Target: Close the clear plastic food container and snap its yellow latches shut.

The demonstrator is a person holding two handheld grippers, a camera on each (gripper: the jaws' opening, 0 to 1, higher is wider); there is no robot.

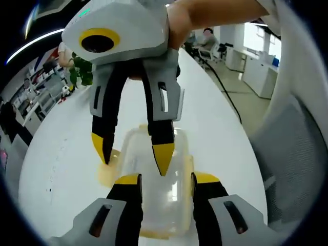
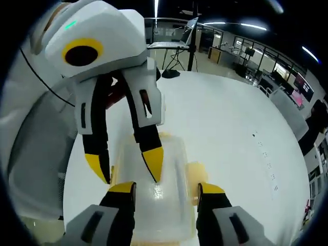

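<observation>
Bracing clear container [image 1: 159, 189] on worktop [image 1: 66, 154] from opposite ends, both tools spread, likely steadying lid for latching.

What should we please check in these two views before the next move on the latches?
1. Lid on the clear container: sits on top; whether fully seated, cannot tell.
2. Left tool astride the container, jaws open: ok.
3. Right tool astride it from the opposite end, jaws open: ok.
4. Yellow latch on the side: sticks outward, looks unsnapped: not ok.
5. Opposite yellow latch: also out: not ok.
6. Container flat on the white table: ok.
</observation>
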